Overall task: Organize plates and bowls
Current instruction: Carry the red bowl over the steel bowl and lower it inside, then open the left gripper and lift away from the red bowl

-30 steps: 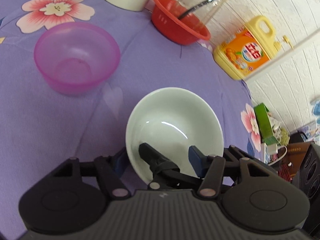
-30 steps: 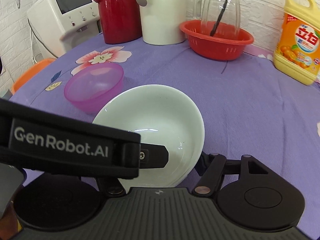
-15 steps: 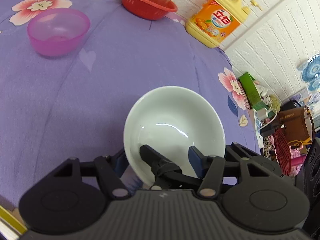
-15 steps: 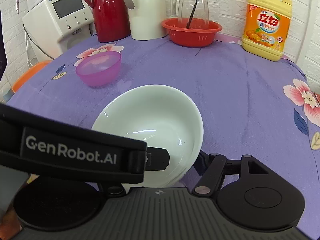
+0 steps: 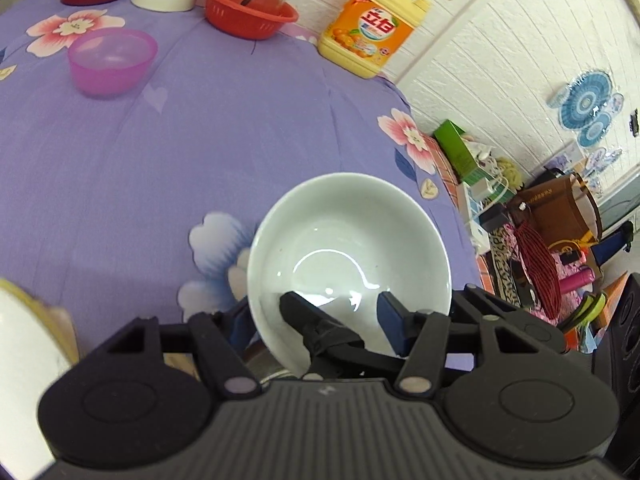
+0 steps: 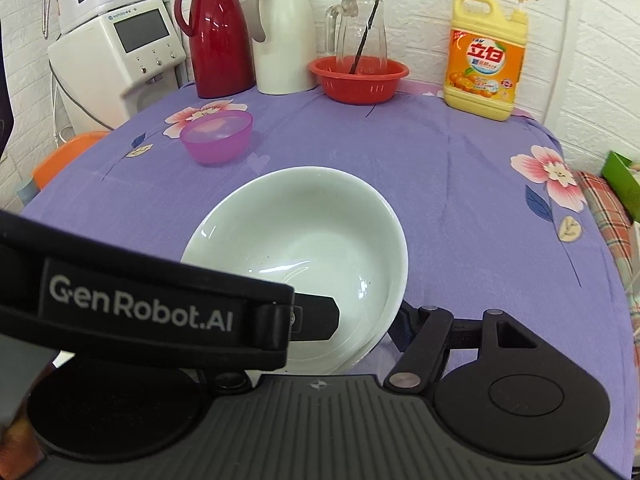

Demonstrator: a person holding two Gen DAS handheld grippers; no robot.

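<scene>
White bowl (image 5: 348, 240), glazed and empty, is held tilted over the near part of the purple flowered tablecloth (image 6: 440, 184), close in front of both cameras. Cannot tell whether its base touches the cloth.

Right gripper (image 6: 366, 318) pinches the bowl's near wall. One black finger lies on the inner surface and the other sits against the outside of the right-hand rim.

Left gripper (image 5: 316, 316) has its jaws partly spread, astride the near rim. The left finger is outside the bowl and the right blue pad is over the inside. Cannot tell whether these pads press on the wall. In the right wrist view its body crosses the lower left as a black band.

A translucent pink bowl (image 6: 216, 136) stands upright and empty at far left on the cloth, well apart from the white one.

Along the back edge, left to right, stand a red flask (image 6: 218, 40), a white flask (image 6: 280, 36), a red basket (image 6: 358, 80) with a glass jug (image 6: 360, 32) standing in it, and a yellow detergent bottle (image 6: 484, 64).
</scene>
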